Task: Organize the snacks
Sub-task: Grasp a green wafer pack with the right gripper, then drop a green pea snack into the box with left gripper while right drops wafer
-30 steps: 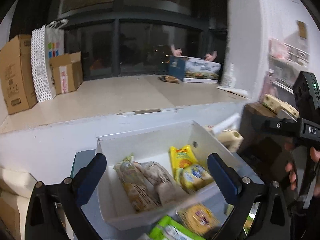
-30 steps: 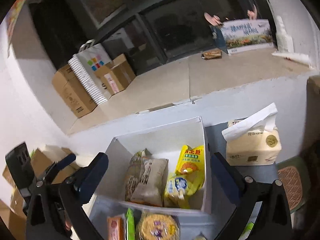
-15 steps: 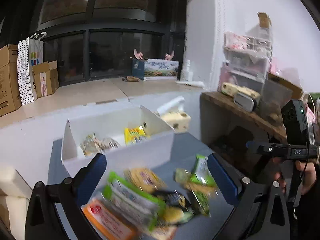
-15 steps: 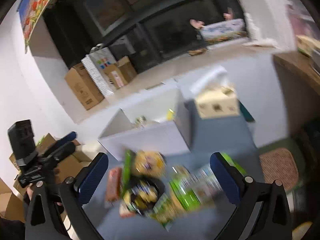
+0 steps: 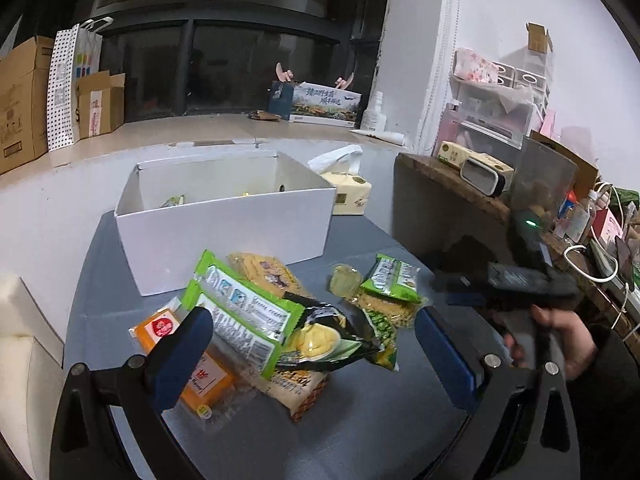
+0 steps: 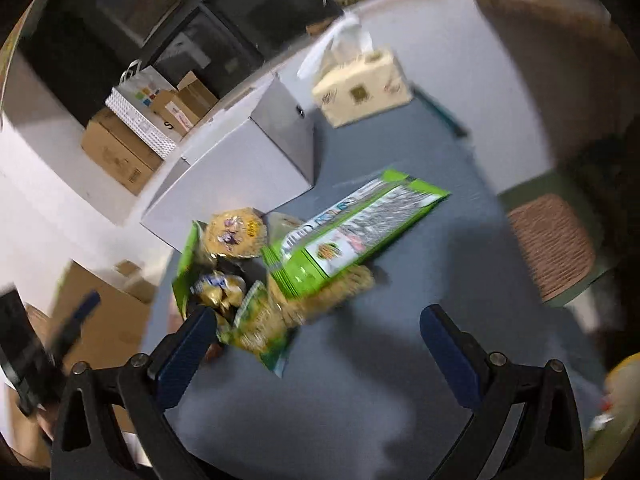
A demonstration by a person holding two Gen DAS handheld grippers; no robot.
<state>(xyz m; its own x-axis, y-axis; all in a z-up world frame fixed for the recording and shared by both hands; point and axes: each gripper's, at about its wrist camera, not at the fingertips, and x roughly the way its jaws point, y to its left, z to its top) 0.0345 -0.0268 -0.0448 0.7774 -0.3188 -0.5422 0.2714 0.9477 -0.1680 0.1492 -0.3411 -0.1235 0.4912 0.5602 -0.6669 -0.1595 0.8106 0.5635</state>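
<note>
A white box (image 5: pixel 224 220) stands at the back of the grey table (image 5: pixel 360 420) with a few snack packets inside. In front of it lies a pile of snacks: a long green packet (image 5: pixel 240 312), an orange packet (image 5: pixel 188 360), a black durian packet (image 5: pixel 324 340), a small green packet (image 5: pixel 394 278) and a round yellow packet (image 5: pixel 266 270). My left gripper (image 5: pixel 316 356) is open and empty just above the pile. My right gripper (image 6: pixel 320 354) is open and empty over the table's near side, close to the green packet (image 6: pixel 352 232) and the box (image 6: pixel 240 168). The right wrist view is blurred.
A cream tissue pack (image 5: pixel 348 192) stands right of the box, also in the right wrist view (image 6: pixel 360 92). A wooden shelf (image 5: pixel 460 188) with clutter runs along the right. Cardboard boxes (image 5: pixel 24 96) and a dotted bag (image 5: pixel 68 80) stand on the ledge behind. A woven mat (image 6: pixel 552 240) lies on the floor.
Both grippers have pulled back from above the box toward the near side of the table. The loose snack pile now fills both views. Both stay open and empty.
</note>
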